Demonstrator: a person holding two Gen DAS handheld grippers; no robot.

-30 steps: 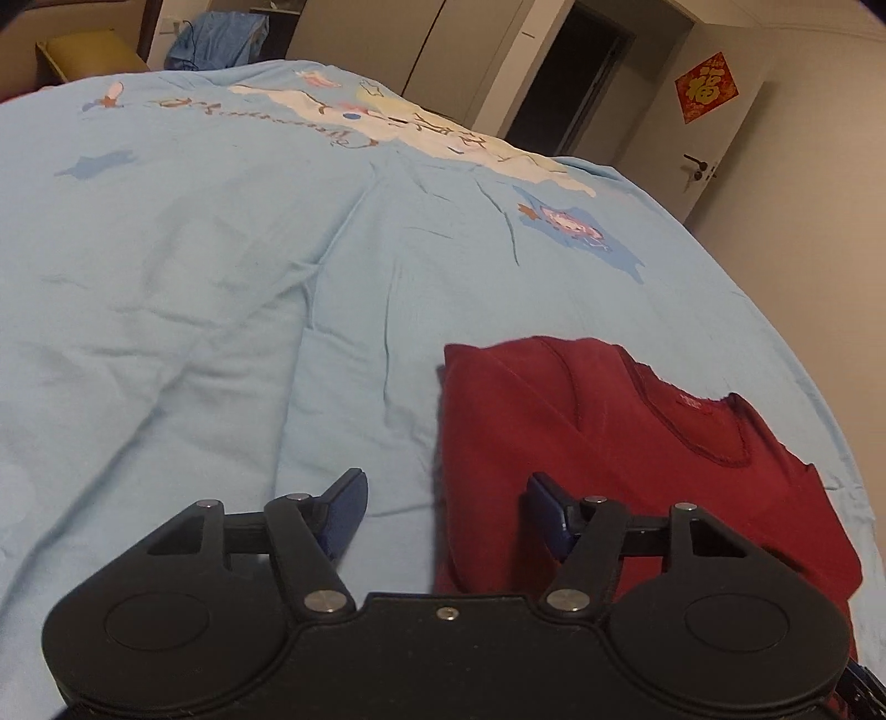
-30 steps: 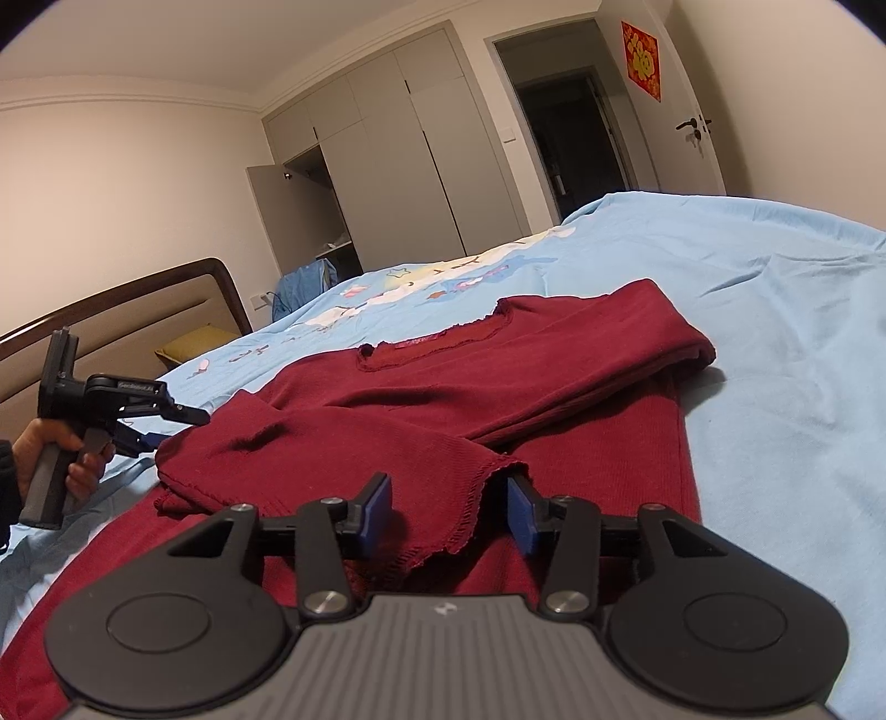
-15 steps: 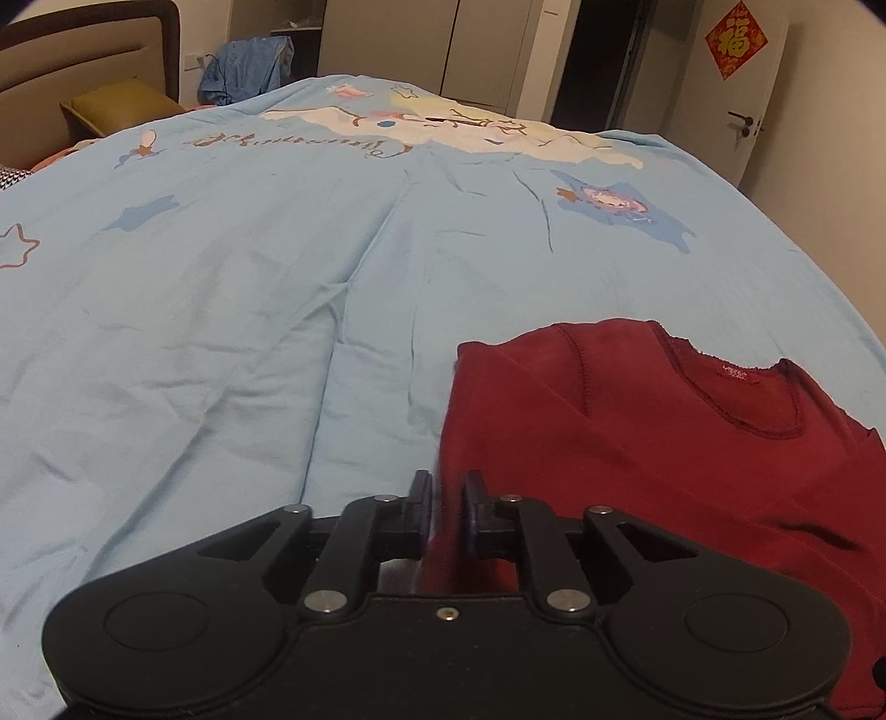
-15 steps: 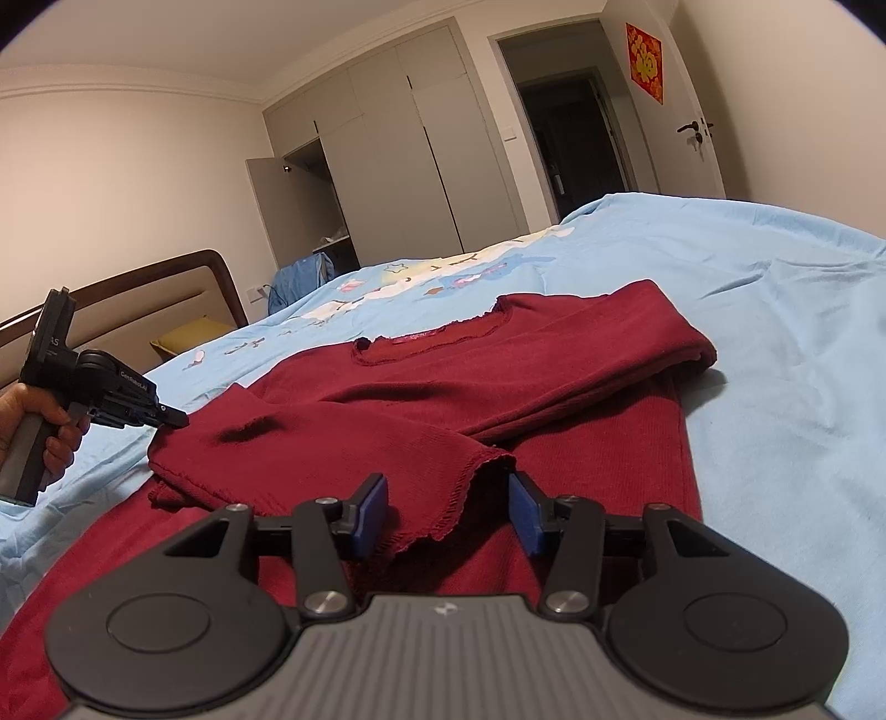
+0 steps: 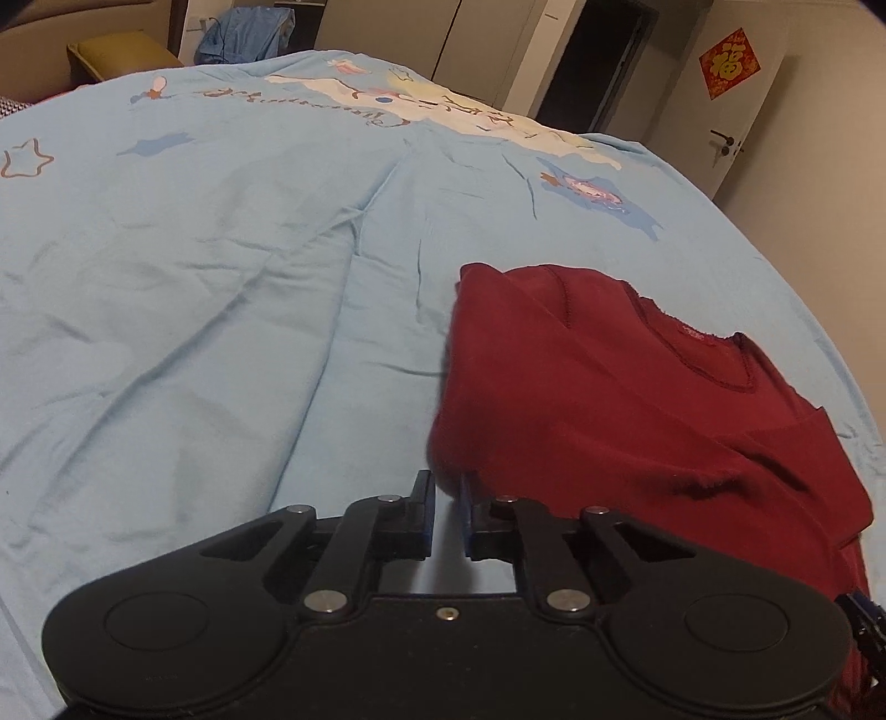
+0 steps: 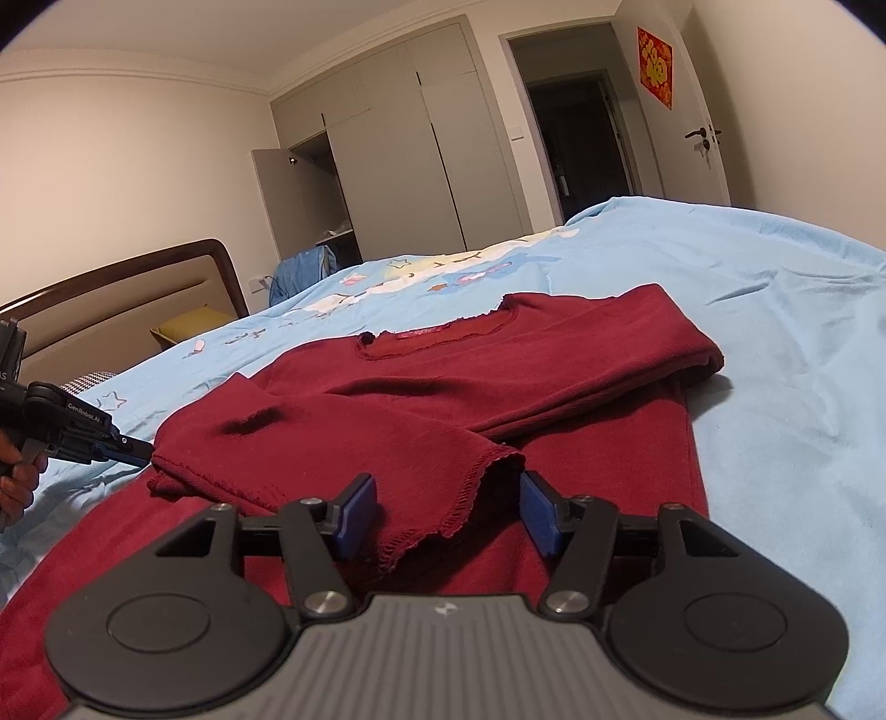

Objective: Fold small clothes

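Lying between right claw (image 6: 447, 512): sleeve (image 6: 387, 443)

One dark red top (image 6: 554, 365) is lying on the one bed (image 5: 194, 288), at its right edge in the left wrist view. Two grippers are showing: the left gripper (image 5: 447, 501) and the right gripper (image 6: 446, 512), each carrying two fingers. One yellow pillow (image 5: 124, 52) is sitting at the bed's far left corner.
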